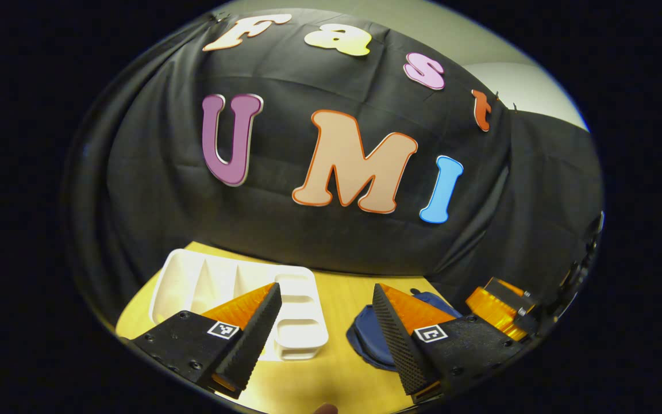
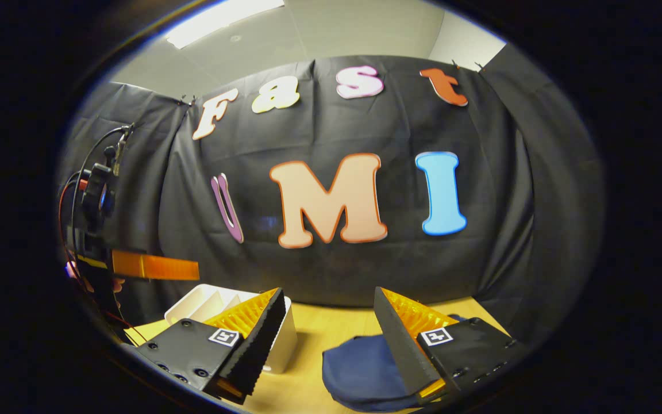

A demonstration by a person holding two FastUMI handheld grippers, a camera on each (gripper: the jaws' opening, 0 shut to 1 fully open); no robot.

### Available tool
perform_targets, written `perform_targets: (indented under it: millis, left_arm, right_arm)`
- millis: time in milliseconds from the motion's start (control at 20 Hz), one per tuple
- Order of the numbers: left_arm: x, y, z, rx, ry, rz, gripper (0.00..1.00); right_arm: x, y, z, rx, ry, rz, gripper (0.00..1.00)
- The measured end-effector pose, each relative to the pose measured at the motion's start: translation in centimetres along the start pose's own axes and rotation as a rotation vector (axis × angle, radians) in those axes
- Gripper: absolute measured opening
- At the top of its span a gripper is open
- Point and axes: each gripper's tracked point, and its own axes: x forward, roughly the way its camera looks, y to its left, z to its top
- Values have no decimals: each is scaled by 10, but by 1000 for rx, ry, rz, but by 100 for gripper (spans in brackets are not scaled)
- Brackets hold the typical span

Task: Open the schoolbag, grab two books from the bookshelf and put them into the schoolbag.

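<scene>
Both tools hover above the light wooden table (image 1: 331, 299), apparently staged before the bag gets opened. The dark blue fabric schoolbag (image 2: 360, 368) lies flat near the front edge, right of the white plastic slotted bookshelf rack (image 1: 193, 282); I can make out 0 books in it. The left gripper (image 1: 326, 328) and right gripper (image 2: 327, 336) gape wide, holding nothing.

Each gripper, the left gripper (image 1: 326, 321) and the right gripper (image 2: 326, 325), has two wedge-shaped fingers with ridged inner faces, mounted on black blocks that carry small screws and a square black-and-white marker tag. In the right gripper view, thin black and red cables loop above the left gripper's dark body.
</scene>
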Motion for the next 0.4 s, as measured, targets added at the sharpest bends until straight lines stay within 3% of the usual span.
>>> perform_targets:
  millis: [100, 150, 250, 400]
  left_arm:
    - [-4, 2, 11, 32, -27, 48, 94]
    - [-6, 3, 18, 42, -42, 64, 89]
    - [-22, 8, 23, 61, -63, 74, 94]
    - [-37, 12, 24, 68, -75, 75, 90]
  right_arm:
    - [0, 7, 15, 15, -38, 12, 96]
    - [-1, 9, 20, 16, -48, 14, 97]
    - [-2, 9, 24, 8, -61, 8, 97]
    - [-5, 14, 28, 7, -75, 6, 96]
